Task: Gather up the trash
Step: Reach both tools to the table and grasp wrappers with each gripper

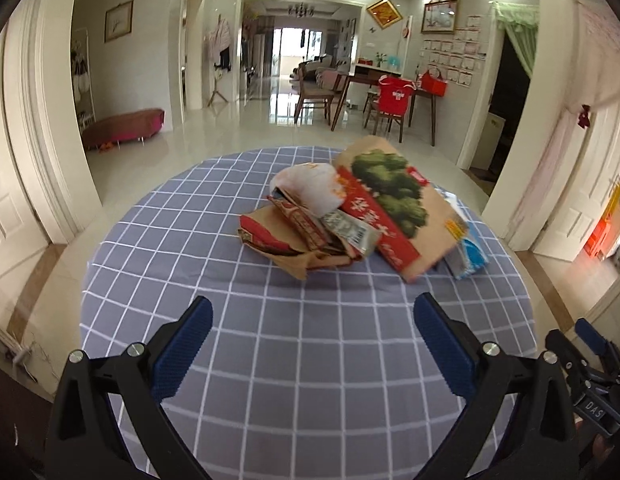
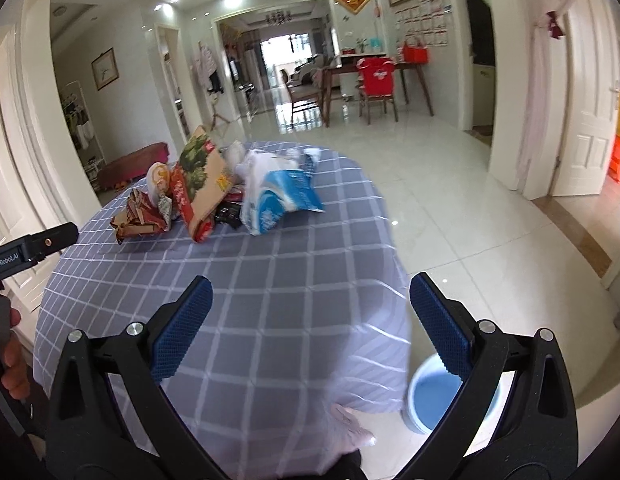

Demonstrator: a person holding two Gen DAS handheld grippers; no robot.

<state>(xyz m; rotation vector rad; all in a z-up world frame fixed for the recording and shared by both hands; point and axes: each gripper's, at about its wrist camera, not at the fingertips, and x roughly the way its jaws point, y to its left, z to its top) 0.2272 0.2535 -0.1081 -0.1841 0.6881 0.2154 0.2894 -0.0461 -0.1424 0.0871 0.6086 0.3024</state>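
Note:
A heap of trash lies on the far half of a round table with a grey checked cloth (image 1: 270, 340). In it are a brown paper bag with a green tree print (image 1: 397, 200) (image 2: 202, 176), crumpled brown and red wrappers (image 1: 286, 236) (image 2: 140, 216), a white wrapper (image 1: 310, 184) and a blue-and-white plastic pack (image 1: 469, 252) (image 2: 278, 196). My left gripper (image 1: 313, 320) hangs open above the near cloth, well short of the heap. My right gripper (image 2: 310, 300) is open too, over the table's right edge, with nothing between its fingers.
A light blue bin (image 2: 437, 396) stands on the tiled floor by the table's near right side. In the right wrist view a hand (image 2: 14, 364) holds the other gripper's handle at the left edge. Dining chairs and a table (image 1: 385, 100) stand far back.

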